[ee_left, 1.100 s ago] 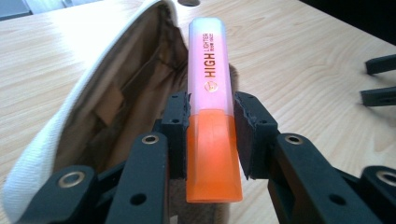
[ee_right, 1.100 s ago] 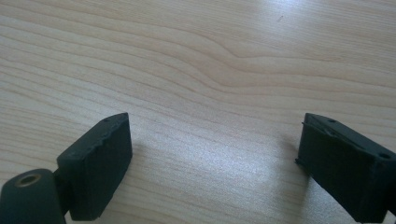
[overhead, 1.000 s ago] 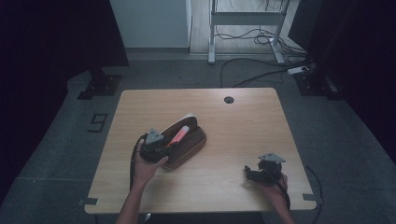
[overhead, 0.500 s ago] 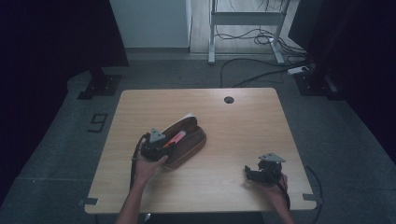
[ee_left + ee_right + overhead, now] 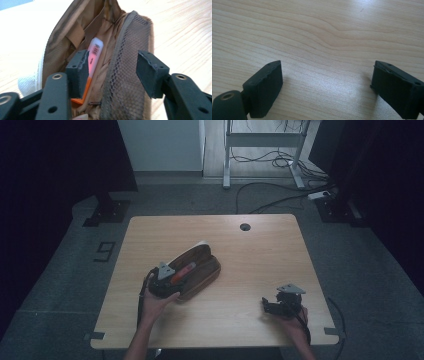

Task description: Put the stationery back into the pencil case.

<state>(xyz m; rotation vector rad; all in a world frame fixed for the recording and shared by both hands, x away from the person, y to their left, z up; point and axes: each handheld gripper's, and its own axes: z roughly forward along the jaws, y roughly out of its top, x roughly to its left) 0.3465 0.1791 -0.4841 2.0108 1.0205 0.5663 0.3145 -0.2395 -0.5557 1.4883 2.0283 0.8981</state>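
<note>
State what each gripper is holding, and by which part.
Nothing is held. The left gripper hangs open over the open brown pouch, with the pink and orange marker lying inside, ungripped. The right gripper is open over the bare table.

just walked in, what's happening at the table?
A person works at a wooden table with a claw in each hand. The left claw sits open at the mouth of an open brown pouch, with one jaw beside a pink and orange marker that lies inside; the other jaw is over the pouch's mesh pocket. The right claw rests open near the table's right front, over bare wood, holding nothing.
</note>
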